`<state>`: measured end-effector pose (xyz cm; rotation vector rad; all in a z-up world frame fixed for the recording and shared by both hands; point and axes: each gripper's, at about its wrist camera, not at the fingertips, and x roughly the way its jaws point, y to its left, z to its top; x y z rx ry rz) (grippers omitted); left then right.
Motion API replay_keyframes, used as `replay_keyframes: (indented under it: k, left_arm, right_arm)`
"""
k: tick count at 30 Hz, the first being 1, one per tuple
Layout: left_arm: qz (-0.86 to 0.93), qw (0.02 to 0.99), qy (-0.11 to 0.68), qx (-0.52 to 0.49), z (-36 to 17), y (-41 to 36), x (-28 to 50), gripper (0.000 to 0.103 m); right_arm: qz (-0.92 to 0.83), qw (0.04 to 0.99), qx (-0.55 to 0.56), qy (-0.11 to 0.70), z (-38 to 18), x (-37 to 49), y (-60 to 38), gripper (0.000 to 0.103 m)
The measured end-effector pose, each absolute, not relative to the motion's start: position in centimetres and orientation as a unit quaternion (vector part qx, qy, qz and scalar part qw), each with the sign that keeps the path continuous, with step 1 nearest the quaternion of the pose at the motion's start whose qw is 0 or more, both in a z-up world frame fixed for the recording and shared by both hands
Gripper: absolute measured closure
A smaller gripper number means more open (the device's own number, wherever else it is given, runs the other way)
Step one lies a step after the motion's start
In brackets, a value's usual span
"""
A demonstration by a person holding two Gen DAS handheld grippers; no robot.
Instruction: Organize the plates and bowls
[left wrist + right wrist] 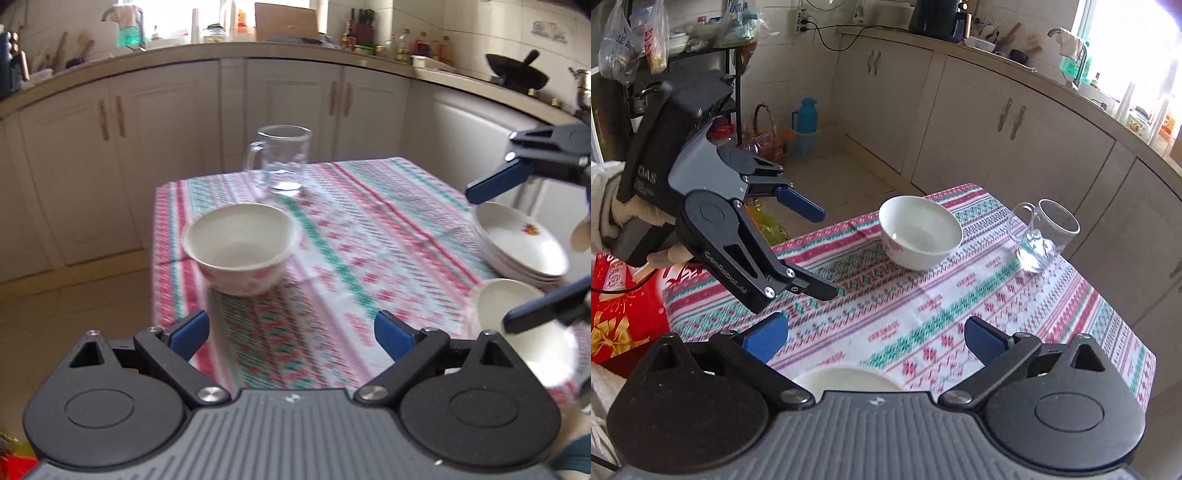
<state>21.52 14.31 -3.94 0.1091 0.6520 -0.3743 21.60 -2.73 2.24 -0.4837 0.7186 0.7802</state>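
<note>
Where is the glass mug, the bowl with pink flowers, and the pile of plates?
glass mug [279,162]: left wrist view, on its clear side wall.
bowl with pink flowers [240,236]: left wrist view, inside the white bowl.
pile of plates [517,240]: left wrist view, on the top plate.

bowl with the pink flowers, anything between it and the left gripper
Nothing visible. The left gripper is open and empty, and only bare tablecloth lies between its fingers and the bowl. The glass mug stands behind the bowl, out of the path.
</note>
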Motion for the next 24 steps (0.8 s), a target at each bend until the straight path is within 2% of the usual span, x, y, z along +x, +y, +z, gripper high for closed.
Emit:
replay_keyframes:
  k: [11,24]
  left_arm:
    - [-0.148,0.938,0.304,0.08,-6.1,14.2,26.5,0.007]
    - [-0.136,0.943,0.295,0.071,-7.8,14.0,28.1,0.007]
  right_arm:
    - [0.365,0.826,-0.213,0.373,1.6,30.1,-0.4,0.0]
    - [0.372,0.813,-0.196,0.403,-0.5,36.8,1.8,0.001]
